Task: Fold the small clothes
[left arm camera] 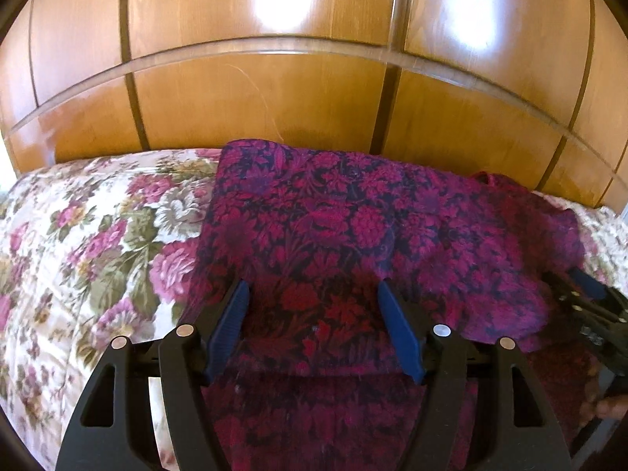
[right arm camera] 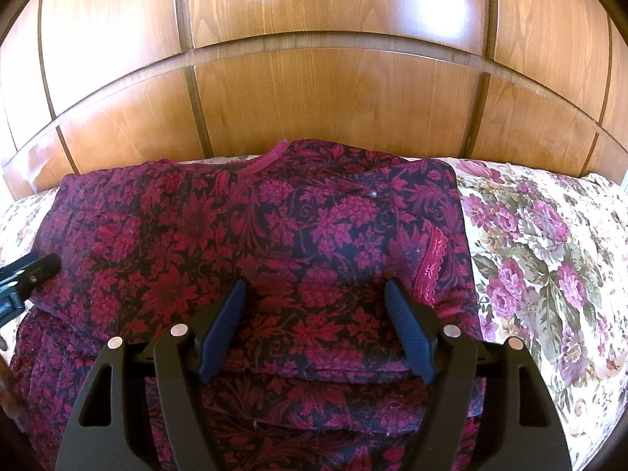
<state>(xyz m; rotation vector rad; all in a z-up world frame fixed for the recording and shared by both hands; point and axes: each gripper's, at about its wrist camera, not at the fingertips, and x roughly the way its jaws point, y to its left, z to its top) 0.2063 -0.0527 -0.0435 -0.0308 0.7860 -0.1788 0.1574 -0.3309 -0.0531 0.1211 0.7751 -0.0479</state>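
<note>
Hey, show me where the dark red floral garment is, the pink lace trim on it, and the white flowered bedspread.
Dark red floral garment (right arm camera: 219,235): right wrist view, on its flat upper layer.
Pink lace trim (right arm camera: 431,263): right wrist view, mid-strip near the garment's right edge.
White flowered bedspread (left arm camera: 86,235): left wrist view, bare quilted area left of the garment.

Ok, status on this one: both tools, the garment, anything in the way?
Left tool open, right tool open, nothing gripped. Magenta floral garment lies partly folded on the floral bedspread. Nothing in the way.
</note>
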